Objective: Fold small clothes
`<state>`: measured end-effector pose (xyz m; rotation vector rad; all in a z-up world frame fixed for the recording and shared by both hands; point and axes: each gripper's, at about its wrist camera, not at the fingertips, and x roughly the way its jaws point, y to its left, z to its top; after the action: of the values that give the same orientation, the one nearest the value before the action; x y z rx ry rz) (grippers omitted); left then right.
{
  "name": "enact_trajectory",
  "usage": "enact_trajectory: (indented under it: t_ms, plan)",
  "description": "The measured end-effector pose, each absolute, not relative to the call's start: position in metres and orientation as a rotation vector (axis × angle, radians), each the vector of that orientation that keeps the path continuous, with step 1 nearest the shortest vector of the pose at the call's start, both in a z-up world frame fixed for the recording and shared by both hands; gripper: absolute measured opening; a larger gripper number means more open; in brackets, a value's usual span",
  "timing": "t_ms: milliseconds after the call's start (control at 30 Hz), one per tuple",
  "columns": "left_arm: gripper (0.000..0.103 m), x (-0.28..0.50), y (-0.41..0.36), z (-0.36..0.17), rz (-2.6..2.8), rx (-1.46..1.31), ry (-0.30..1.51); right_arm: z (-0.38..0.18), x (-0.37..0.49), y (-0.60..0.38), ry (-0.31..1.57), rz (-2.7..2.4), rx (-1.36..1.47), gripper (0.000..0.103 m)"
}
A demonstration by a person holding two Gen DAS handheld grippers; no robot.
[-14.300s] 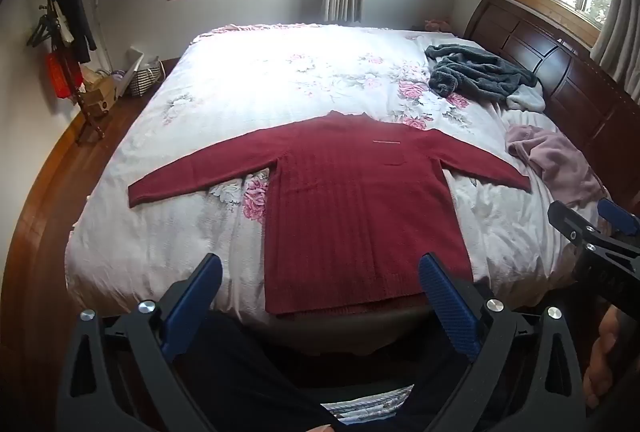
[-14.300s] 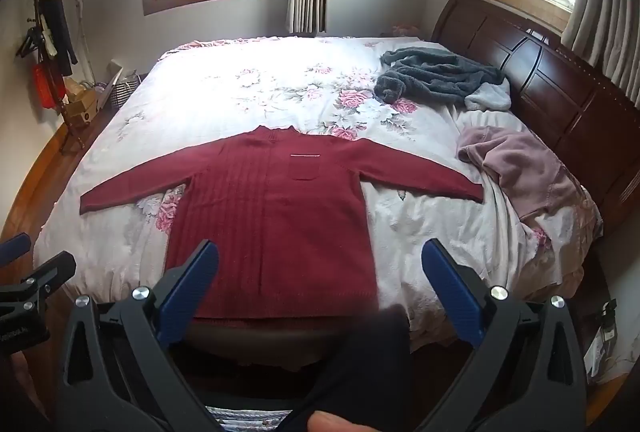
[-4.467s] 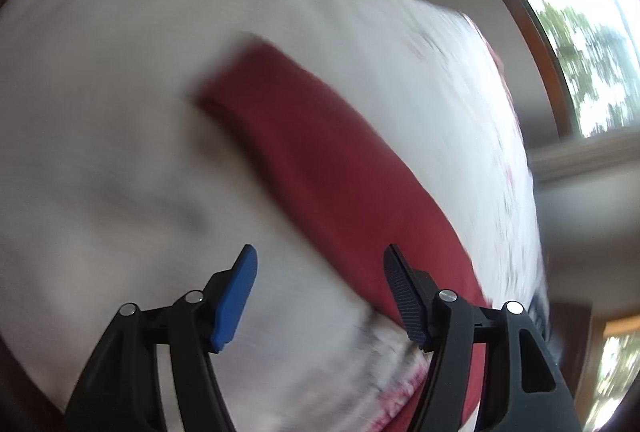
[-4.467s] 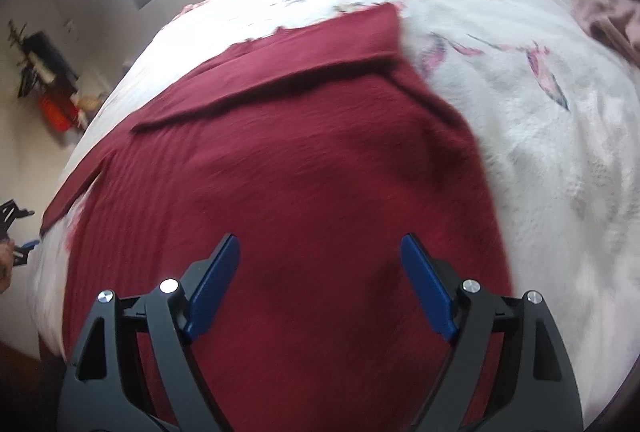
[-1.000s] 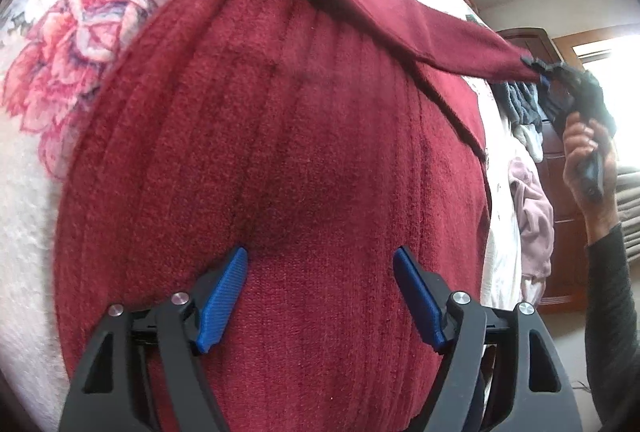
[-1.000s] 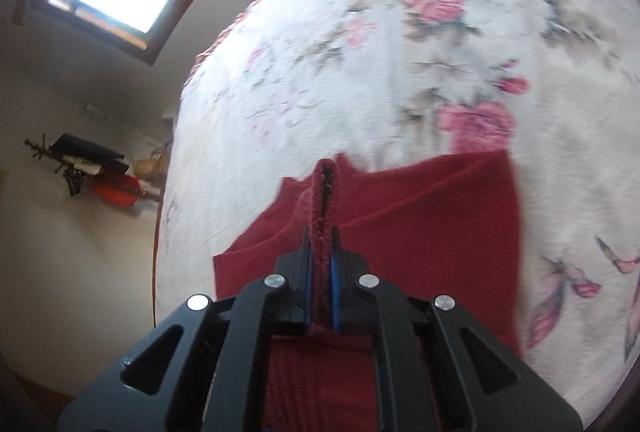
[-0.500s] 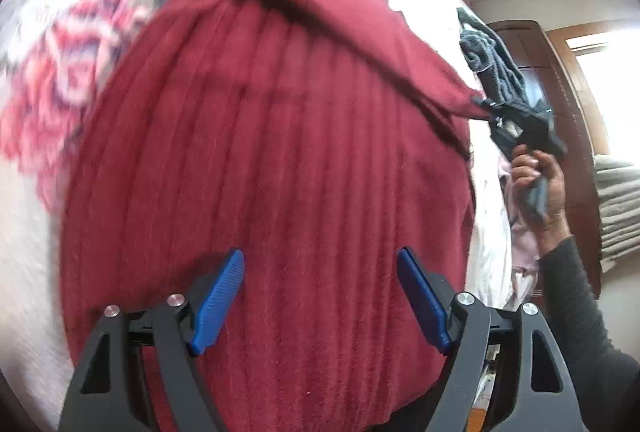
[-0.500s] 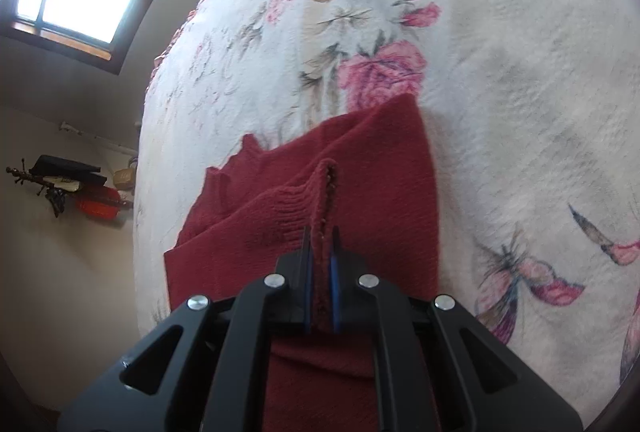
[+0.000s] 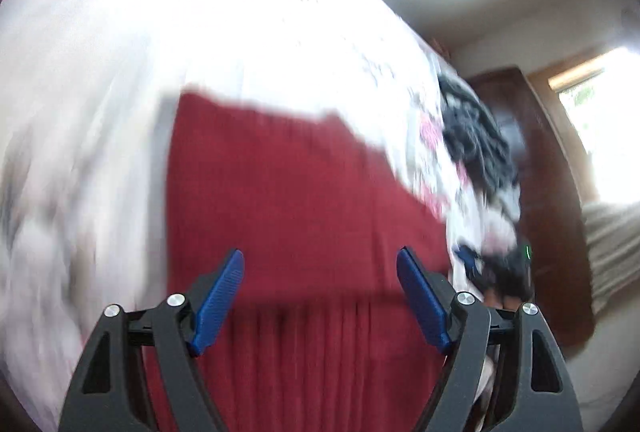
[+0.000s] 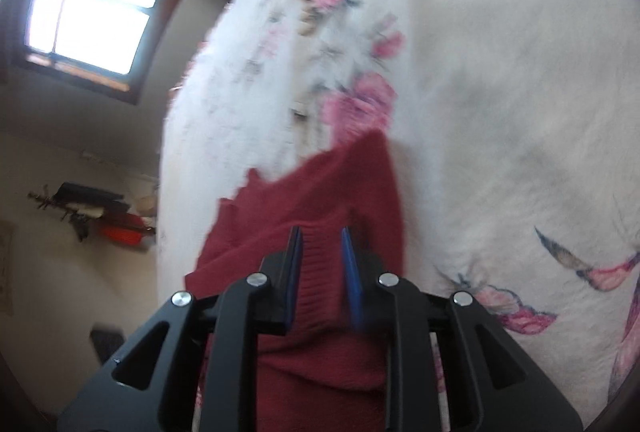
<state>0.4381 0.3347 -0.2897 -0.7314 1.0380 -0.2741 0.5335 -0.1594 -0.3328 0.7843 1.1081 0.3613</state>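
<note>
The dark red knitted sweater (image 9: 300, 192) lies flat on the flowered white bed cover (image 9: 180, 32), and the left wrist view is blurred. A sleeve seems folded across its body, with a straight edge just beyond my left gripper (image 9: 320, 296). That gripper hovers open over the sweater and holds nothing. My right gripper (image 10: 322, 268) has its blue pads a small way apart, with the ribbed sleeve cuff (image 10: 320, 264) lying loose between them. In the left wrist view the right gripper (image 9: 488, 264) sits at the sweater's right edge, in a person's hand.
A dark grey heap of clothes (image 9: 476, 128) lies on the bed past the sweater, near the dark wooden headboard (image 9: 552, 172). Bare bed cover (image 10: 500, 112) spreads right of the sweater. A window (image 10: 92, 0) and a coat rack (image 10: 88, 208) stand off the bed's far side.
My right gripper, shut on the sleeve cuff until half a second ago, has parted its pads and the cuff now lies on the sweater. The left gripper has swung and stays open.
</note>
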Motion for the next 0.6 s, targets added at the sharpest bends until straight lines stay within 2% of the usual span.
enact_trajectory:
  t_ms: [133, 167, 200, 233, 267, 300, 367, 433, 533, 600]
  plan:
    - [0.079, 0.49, 0.33, -0.318, -0.253, -0.638, 1.125, -0.353, 0.542, -0.141, 1.217, 0.435, 0.758, 0.02]
    - [0.079, 0.496, 0.332, -0.334, -0.218, -0.626, 1.178, -0.362, 0.542, -0.141, 1.244, 0.414, 0.75, 0.016]
    - [0.078, 0.5, 0.335, -0.352, -0.19, -0.638, 1.236, -0.372, 0.541, -0.144, 1.26, 0.392, 0.755, 0.005]
    - [0.074, 0.499, 0.335, -0.357, -0.191, -0.641, 1.246, -0.377, 0.54, -0.147, 1.264, 0.381, 0.759, 0.0]
    - [0.072, 0.496, 0.336, -0.353, -0.19, -0.628, 1.233, -0.377, 0.537, -0.15, 1.259, 0.379, 0.771, 0.001]
    - [0.072, 0.491, 0.336, -0.344, -0.206, -0.63, 1.211, -0.371, 0.533, -0.152, 1.241, 0.391, 0.785, 0.007]
    - [0.071, 0.479, 0.336, -0.329, -0.286, -0.664, 1.158, -0.357, 0.523, -0.148, 1.21, 0.445, 0.777, 0.012]
    - [0.071, 0.458, 0.328, -0.317, -0.41, -0.698, 1.126, -0.352, 0.512, -0.141, 1.212, 0.51, 0.769, 0.012]
    - [0.071, 0.448, 0.311, -0.332, -0.45, -0.672, 1.196, -0.373, 0.503, -0.129, 1.284, 0.513, 0.735, 0.012]
    - [0.071, 0.448, 0.311, -0.355, -0.405, -0.651, 1.266, -0.391, 0.498, -0.131, 1.309, 0.468, 0.744, 0.0]
